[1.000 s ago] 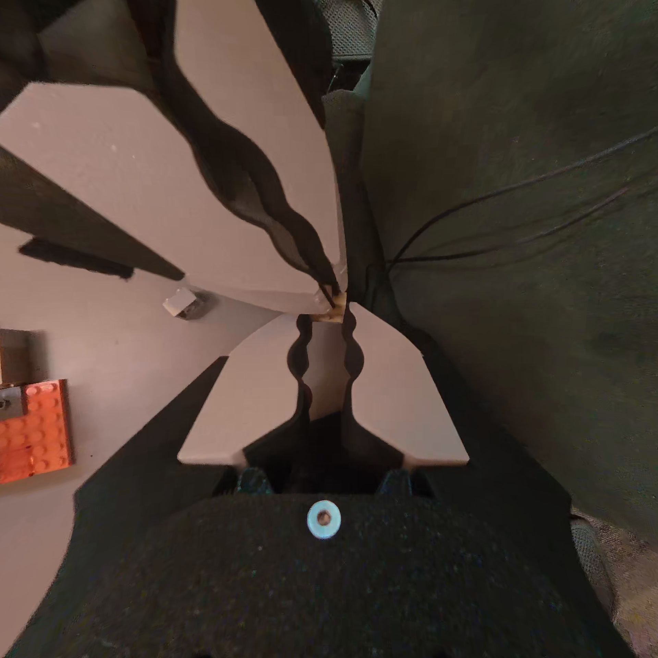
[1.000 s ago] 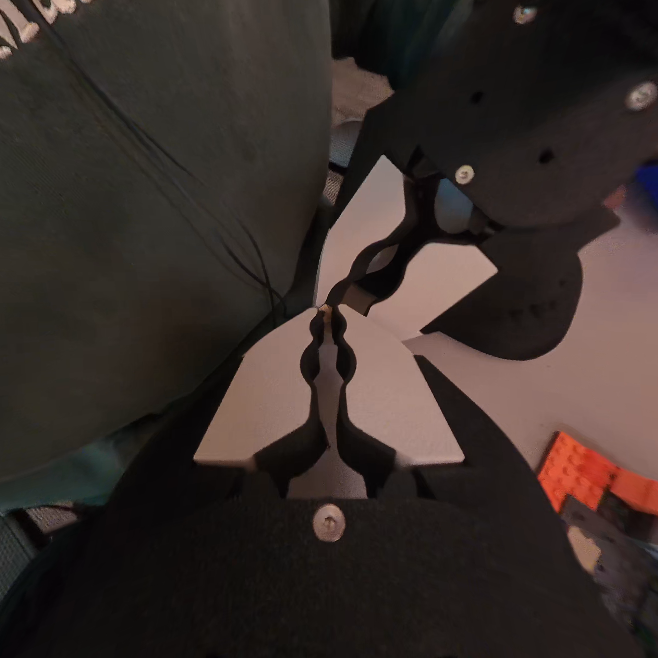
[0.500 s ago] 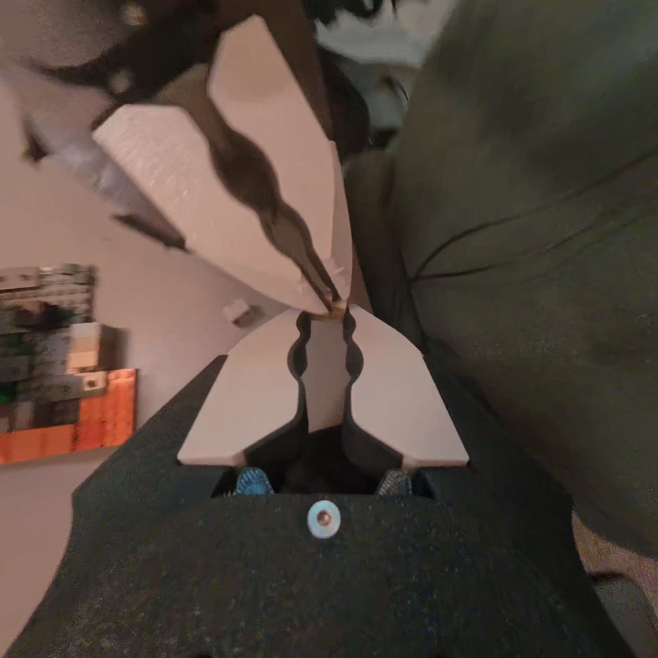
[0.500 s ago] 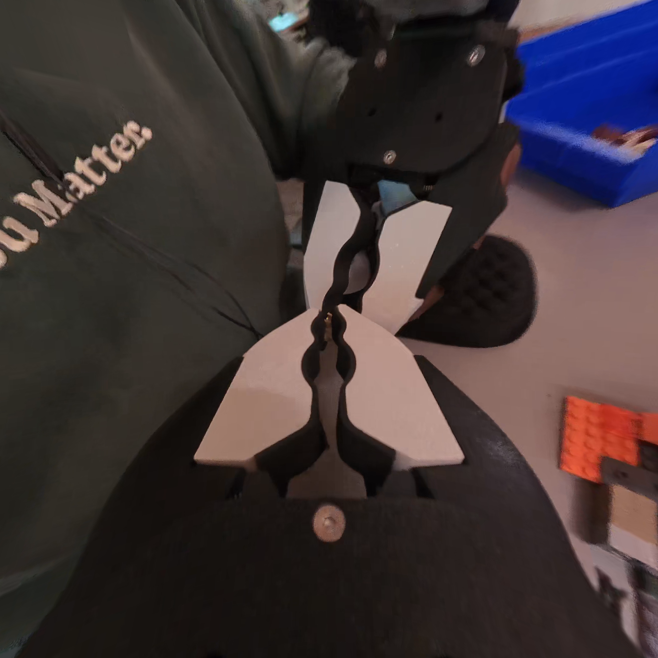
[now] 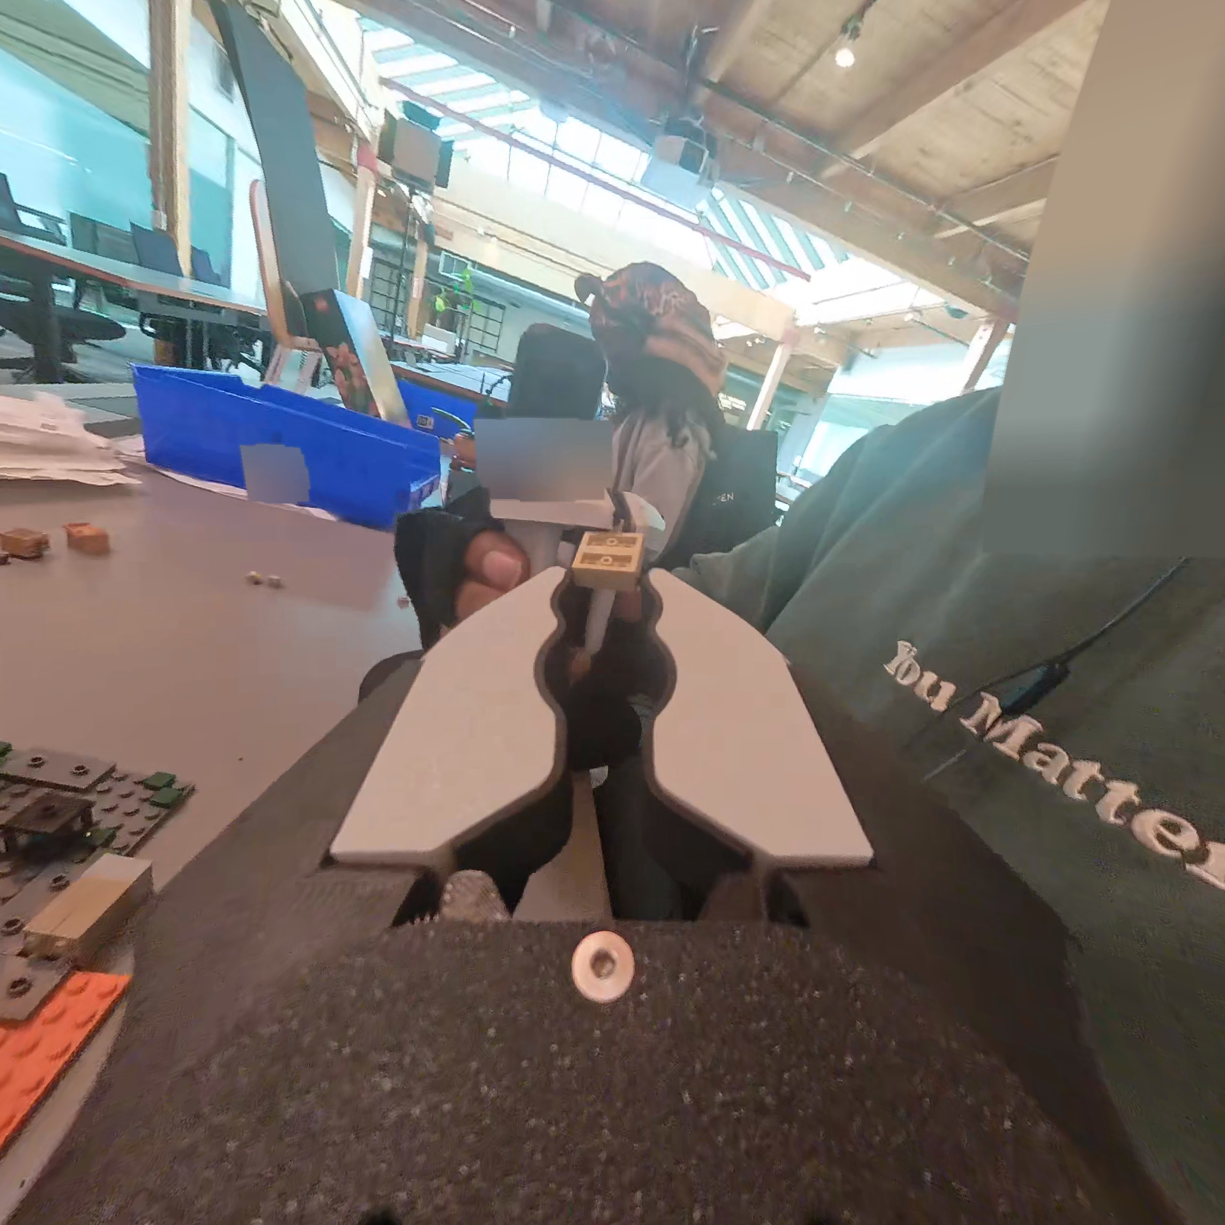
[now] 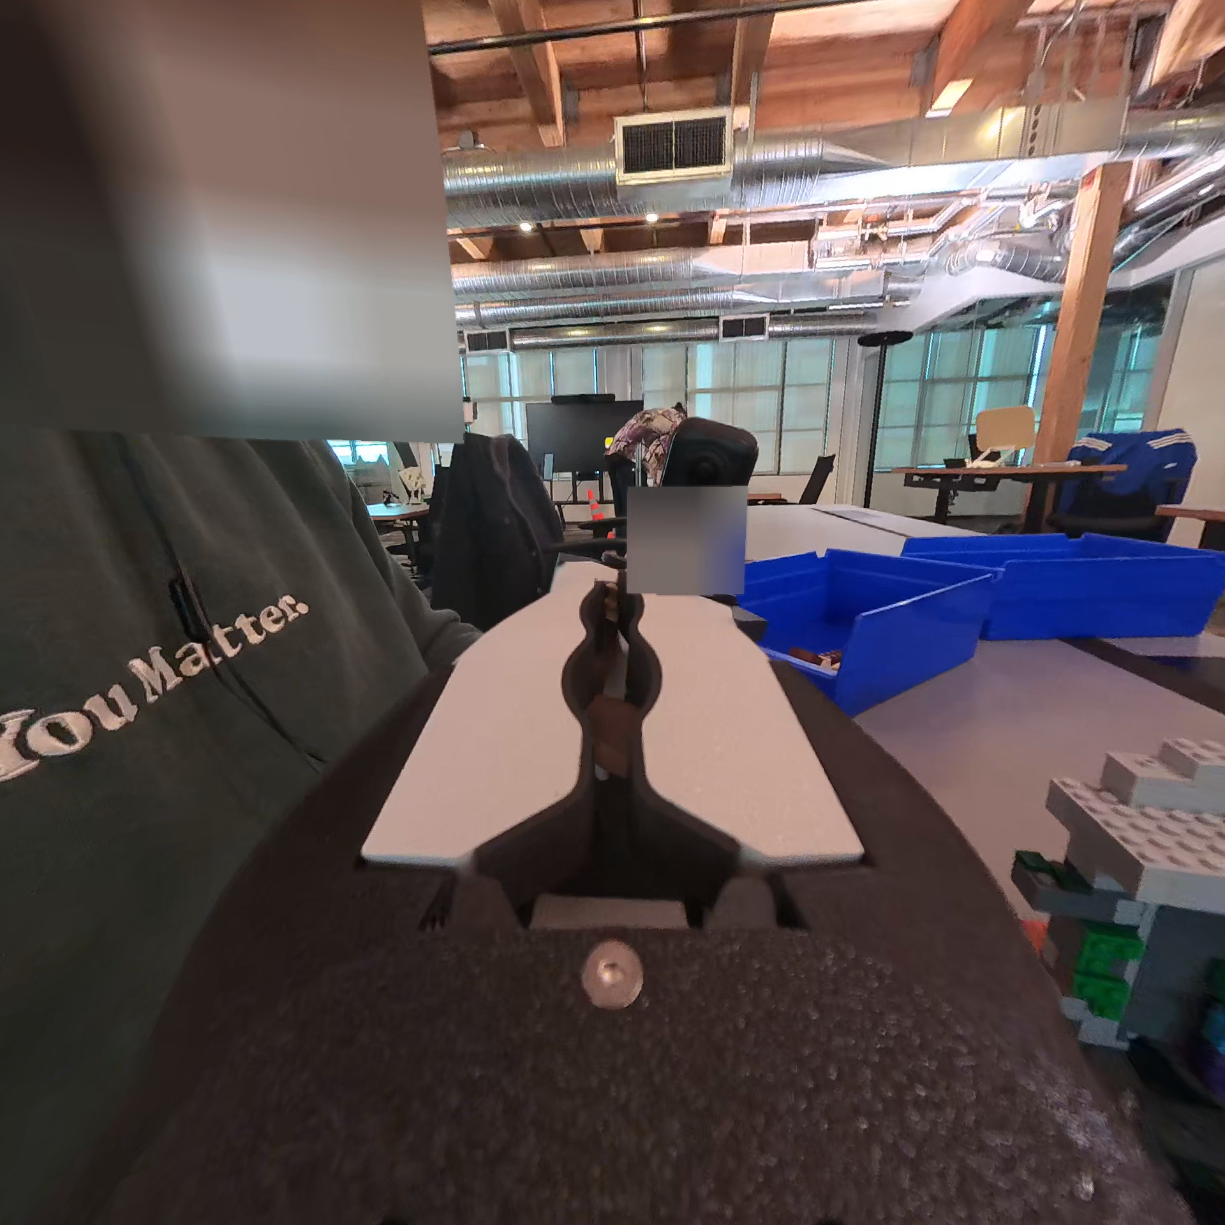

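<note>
In the left wrist view the left gripper (image 5: pixel 604 578) fills the lower centre of the frame, its jaws drawn narrow on a small tan brick (image 5: pixel 607 560) pinched at the tips, with the right gripper (image 5: pixel 606 524) meeting that brick from just behind, a gloved hand (image 5: pixel 464 577) gripping it, a green sweatshirt (image 5: pixel 994 663) at right and a blue bin (image 5: pixel 219 431) on the grey table (image 5: pixel 199 630) at left. In the right wrist view the right gripper (image 6: pixel 613 600) sits centre frame with its jaws nearly closed on something small at the tips, too hidden to identify; the sweatshirt (image 6: pixel 166 663) fills the left, blue bins (image 6: pixel 895 610) stand at right of centre, and a grey brick model (image 6: pixel 1140 881) sits at the lower right.
</note>
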Demonstrator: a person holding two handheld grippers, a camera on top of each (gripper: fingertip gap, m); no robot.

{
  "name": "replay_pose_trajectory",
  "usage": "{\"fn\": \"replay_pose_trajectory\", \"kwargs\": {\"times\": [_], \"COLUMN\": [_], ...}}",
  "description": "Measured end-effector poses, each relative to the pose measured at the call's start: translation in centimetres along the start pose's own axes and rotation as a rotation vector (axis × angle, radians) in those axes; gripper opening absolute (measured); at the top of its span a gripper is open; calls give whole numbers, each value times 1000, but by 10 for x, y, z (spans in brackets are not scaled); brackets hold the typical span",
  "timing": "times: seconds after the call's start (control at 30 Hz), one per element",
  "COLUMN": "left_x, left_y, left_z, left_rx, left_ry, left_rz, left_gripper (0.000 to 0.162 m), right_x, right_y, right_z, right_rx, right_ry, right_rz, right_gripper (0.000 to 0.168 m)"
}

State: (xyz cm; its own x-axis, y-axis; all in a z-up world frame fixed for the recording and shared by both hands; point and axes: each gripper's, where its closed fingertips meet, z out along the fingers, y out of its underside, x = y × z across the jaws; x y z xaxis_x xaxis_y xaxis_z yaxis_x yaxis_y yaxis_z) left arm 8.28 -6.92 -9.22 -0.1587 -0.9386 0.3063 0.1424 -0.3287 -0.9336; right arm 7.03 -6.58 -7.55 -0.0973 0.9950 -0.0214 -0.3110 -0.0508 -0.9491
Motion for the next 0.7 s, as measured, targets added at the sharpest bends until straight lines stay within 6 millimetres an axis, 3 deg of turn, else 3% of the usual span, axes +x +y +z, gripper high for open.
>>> {"fn": "replay_pose_trajectory", "kwargs": {"times": [0.13,0.37,0.7], "left_x": [2,1,12], "left_y": [-5,1,-20], "left_z": [0,-6,-8], "left_rx": [9,-97,30], "left_ry": [29,33,106], "left_rz": [-71,-109,-180], "left_gripper": [16,17,17], "right_x": [0,1,-4], "right_y": [-1,9,-4], "right_z": [0,1,12], "right_rx": [-14,-248,-151], "right_ry": [6,17,3], "right_rz": [-57,-314,-309], "right_gripper": [4,5,5]}}
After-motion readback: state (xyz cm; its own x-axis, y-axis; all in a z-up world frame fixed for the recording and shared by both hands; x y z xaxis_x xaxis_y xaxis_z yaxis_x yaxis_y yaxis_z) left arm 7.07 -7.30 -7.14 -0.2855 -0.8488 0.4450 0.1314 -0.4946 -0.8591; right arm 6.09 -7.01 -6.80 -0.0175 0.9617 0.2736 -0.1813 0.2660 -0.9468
